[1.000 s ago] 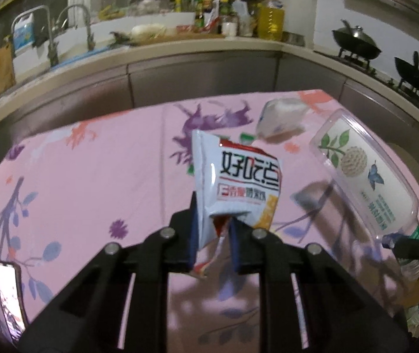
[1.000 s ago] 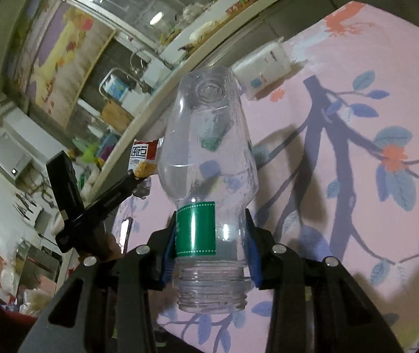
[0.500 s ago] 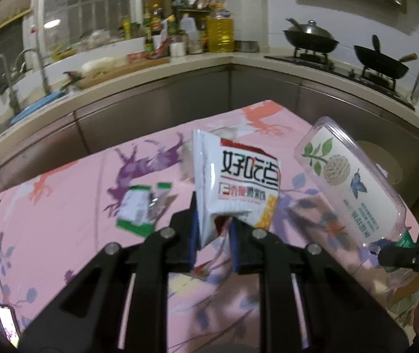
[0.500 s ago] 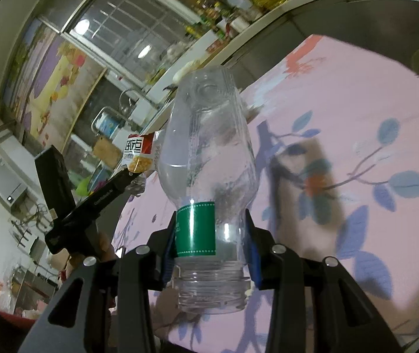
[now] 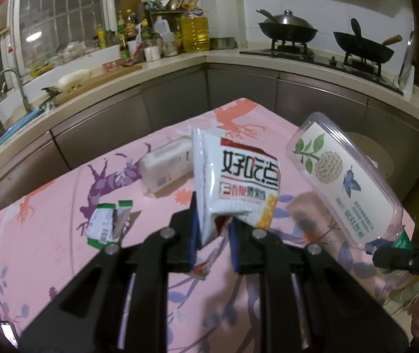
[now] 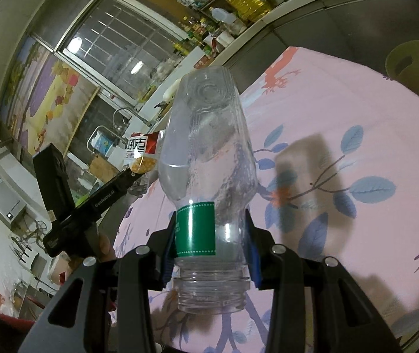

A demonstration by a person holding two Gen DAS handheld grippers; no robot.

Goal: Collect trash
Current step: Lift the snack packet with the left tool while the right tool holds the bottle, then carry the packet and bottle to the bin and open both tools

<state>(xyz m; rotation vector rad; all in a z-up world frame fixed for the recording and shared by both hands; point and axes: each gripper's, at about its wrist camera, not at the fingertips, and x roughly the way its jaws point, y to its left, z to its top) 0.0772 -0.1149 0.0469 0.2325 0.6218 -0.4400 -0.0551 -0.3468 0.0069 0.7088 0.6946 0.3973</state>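
Observation:
My left gripper (image 5: 213, 229) is shut on a white and red snack wrapper (image 5: 235, 182) and holds it above the pink floral table (image 5: 47, 223). My right gripper (image 6: 210, 235) is shut on the neck of an empty clear plastic bottle (image 6: 206, 153) with a green band; the bottle also shows at the right of the left wrist view (image 5: 341, 176). A green and white wrapper (image 5: 108, 223) and a white tissue pack (image 5: 165, 170) lie on the table. The left gripper with its wrapper shows in the right wrist view (image 6: 140, 150).
A beige bin (image 6: 415, 58) stands beyond the table's far right edge, also in the left wrist view (image 5: 377, 153). Kitchen counters (image 5: 180, 64) with a sink, bottles and woks on a stove (image 5: 321, 41) wrap around behind the table. A phone (image 5: 8, 334) lies at the table's near left.
Both grippers have swung to the right over the table with their loads still held. The stove, table corner and bin have come into view.

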